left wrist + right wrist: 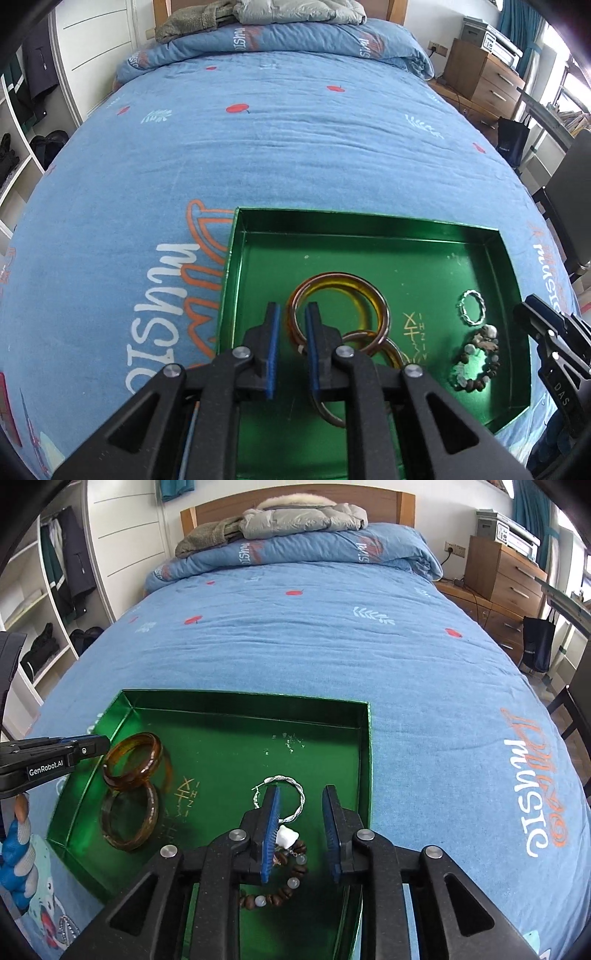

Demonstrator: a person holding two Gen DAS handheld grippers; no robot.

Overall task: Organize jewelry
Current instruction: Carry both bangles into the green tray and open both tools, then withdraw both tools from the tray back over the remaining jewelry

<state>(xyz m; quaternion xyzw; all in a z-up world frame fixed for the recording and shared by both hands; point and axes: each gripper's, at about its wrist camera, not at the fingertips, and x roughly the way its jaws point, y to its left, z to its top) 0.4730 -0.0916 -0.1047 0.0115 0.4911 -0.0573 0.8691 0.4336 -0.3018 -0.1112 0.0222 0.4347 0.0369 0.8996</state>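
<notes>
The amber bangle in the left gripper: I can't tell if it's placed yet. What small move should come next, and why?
Probably lower it a little, then open. The left gripper pinches the amber bangle, which tilts over the second bangle inside the green tray, apparently not yet lying flat.

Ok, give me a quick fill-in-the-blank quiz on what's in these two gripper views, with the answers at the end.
1. The jewelry lies in a shallow box coloured ____.
2. The left gripper has its jaws around the rim of an amber ____.
3. The right gripper hovers with jaws ____ above the twisted silver bracelet and the beaded bracelet.
4. The box sits on a ____ bedspread.

Answers: green; bangle; open; blue
</notes>
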